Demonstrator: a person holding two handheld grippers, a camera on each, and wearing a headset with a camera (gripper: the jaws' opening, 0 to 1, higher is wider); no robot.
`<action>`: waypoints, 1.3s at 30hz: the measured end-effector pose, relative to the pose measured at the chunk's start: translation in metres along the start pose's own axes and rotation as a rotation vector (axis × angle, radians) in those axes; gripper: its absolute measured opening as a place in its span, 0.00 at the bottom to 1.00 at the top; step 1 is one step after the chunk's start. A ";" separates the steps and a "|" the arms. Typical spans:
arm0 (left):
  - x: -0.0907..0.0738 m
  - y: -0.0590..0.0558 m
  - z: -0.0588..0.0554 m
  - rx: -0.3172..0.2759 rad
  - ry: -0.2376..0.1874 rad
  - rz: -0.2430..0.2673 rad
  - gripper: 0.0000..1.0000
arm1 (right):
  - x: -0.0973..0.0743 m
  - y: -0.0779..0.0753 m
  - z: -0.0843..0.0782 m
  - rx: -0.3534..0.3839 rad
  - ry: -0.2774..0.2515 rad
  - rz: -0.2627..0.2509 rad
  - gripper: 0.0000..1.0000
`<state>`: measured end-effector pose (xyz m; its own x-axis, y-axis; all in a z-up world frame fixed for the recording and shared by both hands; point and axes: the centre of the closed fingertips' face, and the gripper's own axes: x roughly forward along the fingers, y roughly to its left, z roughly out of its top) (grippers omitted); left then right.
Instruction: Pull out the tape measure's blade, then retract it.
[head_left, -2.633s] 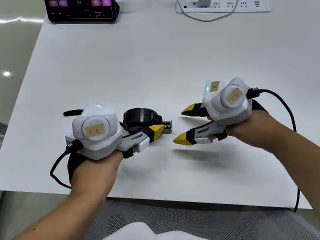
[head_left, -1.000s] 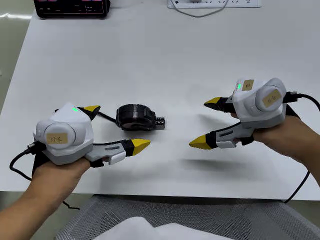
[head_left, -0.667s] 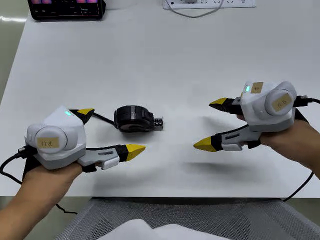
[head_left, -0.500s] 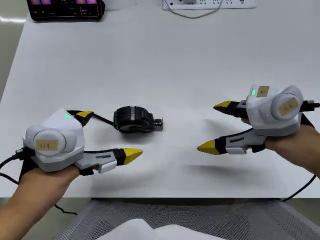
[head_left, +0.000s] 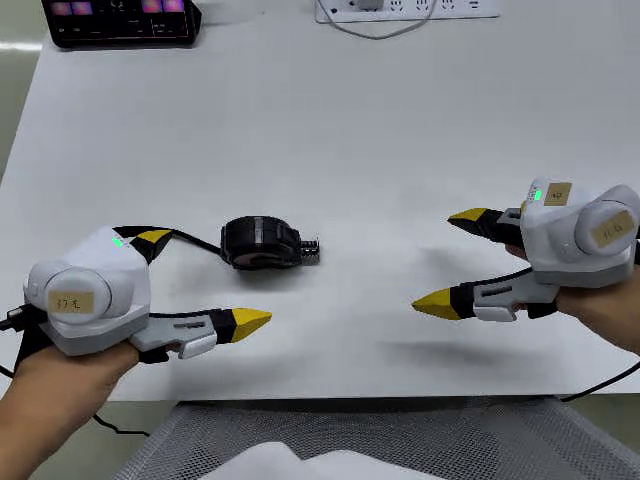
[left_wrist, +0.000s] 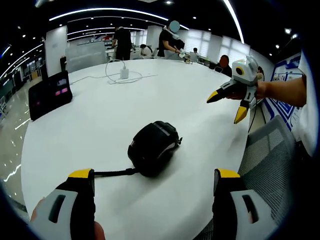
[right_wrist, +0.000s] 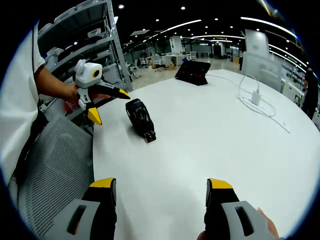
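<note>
I see the tape measure (head_left: 258, 243) (left_wrist: 152, 145) (right_wrist: 138, 113) — a black, rounded case — resting on the white tabletop (head_left: 350, 150), blade drawn in, just its hook end (head_left: 310, 243) showing, black strap (left_wrist: 112, 173) trailing behind.

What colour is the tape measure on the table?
Black. The tape measure shows best in the left gripper view.

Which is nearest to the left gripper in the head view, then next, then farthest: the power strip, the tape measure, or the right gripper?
1. Tape measure, just ahead of the left gripper.
2. Right gripper, across to the right.
3. Power strip, far back on the right.
</note>
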<state>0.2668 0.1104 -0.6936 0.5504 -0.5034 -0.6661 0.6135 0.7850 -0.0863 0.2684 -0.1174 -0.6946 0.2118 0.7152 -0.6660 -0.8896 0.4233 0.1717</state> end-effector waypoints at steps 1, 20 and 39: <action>0.000 -0.001 -0.001 0.000 0.003 -0.005 0.98 | -0.001 0.000 -0.001 0.000 0.001 -0.004 0.72; -0.013 0.008 -0.008 0.030 0.018 -0.012 0.99 | -0.021 -0.004 -0.010 0.011 0.003 -0.035 0.76; -0.026 0.006 -0.012 0.031 0.012 -0.063 0.99 | -0.032 0.000 -0.015 -0.008 0.000 -0.034 0.81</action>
<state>0.2496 0.1327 -0.6855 0.5029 -0.5470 -0.6693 0.6644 0.7399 -0.1054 0.2559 -0.1490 -0.6843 0.2420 0.7004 -0.6715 -0.8848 0.4432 0.1434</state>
